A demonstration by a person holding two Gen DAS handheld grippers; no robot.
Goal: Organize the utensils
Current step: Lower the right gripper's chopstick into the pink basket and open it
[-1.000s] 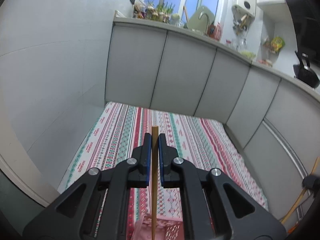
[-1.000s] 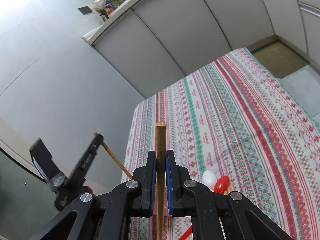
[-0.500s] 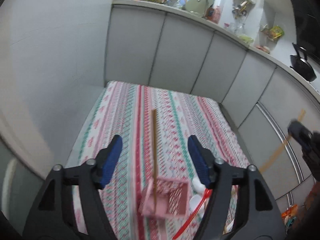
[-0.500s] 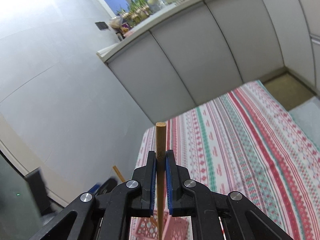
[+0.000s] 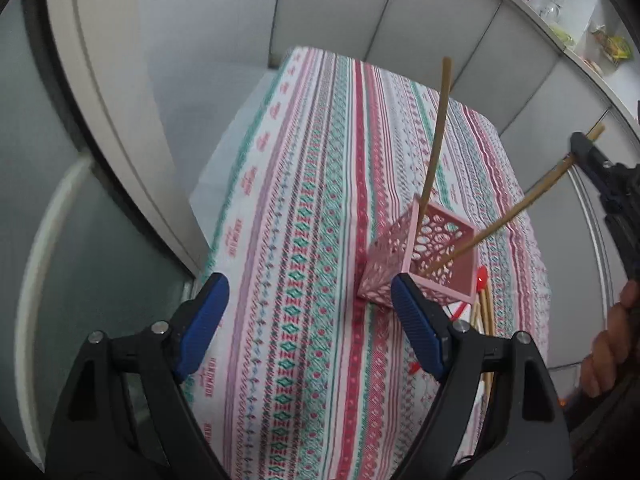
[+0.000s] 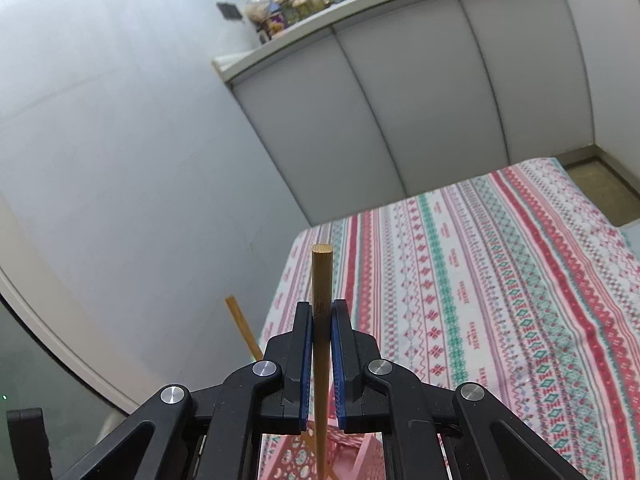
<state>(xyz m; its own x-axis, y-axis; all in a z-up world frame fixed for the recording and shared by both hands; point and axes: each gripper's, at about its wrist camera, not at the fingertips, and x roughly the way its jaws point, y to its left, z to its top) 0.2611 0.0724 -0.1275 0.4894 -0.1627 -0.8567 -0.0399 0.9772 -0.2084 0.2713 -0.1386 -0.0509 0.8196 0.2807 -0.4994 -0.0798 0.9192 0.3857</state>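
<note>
Two wooden chopsticks stand in the pink perforated plastic basket (image 5: 420, 258), which sits on the striped red, green and white patterned tablecloth (image 5: 320, 208). In the left wrist view the basket lies at about 3 o'clock from the frame's centre, tilted, with its open top facing the camera. One free chopstick (image 5: 436, 136) leans out of the basket's far-left corner and rises towards 12 o'clock, touching nothing else. The second, gripped chopstick (image 5: 516, 210) slants from inside the basket up towards 2 o'clock, where the right gripper (image 5: 580, 148) has it clamped near its upper end; a bare hand (image 5: 608, 344) shows at the frame's right edge, around 4 o'clock.

The left gripper (image 5: 308, 312) hangs above the cloth with its blue-padded fingers (image 5: 202, 322) spread wide apart and nothing between them; the basket sits just beyond its right finger.

Just past the basket at 4 o'clock lie more utensils on the cloth: a red plastic spoon (image 5: 480, 276) and a few loose wooden sticks (image 5: 484, 312), partly hidden by the gripper.

In the right wrist view the right gripper (image 6: 321, 332) is closed tight on the gripped chopstick (image 6: 322, 276), whose cut end points to 12 o'clock. The free chopstick (image 6: 240, 326) shows at 9 o'clock of those fingers, and the basket (image 6: 352, 456) peeks out below them at 6 o'clock.
</note>
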